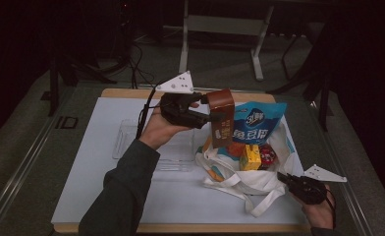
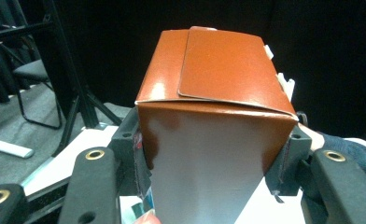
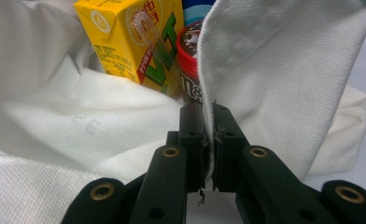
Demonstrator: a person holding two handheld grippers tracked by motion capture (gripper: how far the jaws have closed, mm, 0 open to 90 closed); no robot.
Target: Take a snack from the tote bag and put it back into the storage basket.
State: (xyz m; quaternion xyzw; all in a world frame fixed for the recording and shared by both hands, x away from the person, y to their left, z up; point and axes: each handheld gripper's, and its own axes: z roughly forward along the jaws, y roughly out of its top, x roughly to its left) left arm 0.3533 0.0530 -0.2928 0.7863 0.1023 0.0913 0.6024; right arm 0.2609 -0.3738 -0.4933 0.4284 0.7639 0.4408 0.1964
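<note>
L gripper (image 1: 211,114) clamped the brown carton (image 1: 222,117), held upright just above the tote bag (image 1: 239,179) mouth. R gripper (image 3: 208,140) pinched the bag's rim, keeping it open. Best lowered straight, btwn blue snack pack (image 1: 257,123) & yellow juice box (image 1: 249,158)

I see a brown carton (image 1: 222,118) held upright in the air, above the open mouth of the tote bag (image 1: 239,179). It is a tall, glossy box with a folded flap top, and its lower front carries a lighter printed label. From close up, its top (image 2: 218,70) shows an overlapping flap, and the side facing me looks grey in the shine. The tote bag is off-white canvas, slumped on the white board with its mouth pulled open. One edge of its cloth (image 3: 209,116) stands taut and upright.
</note>
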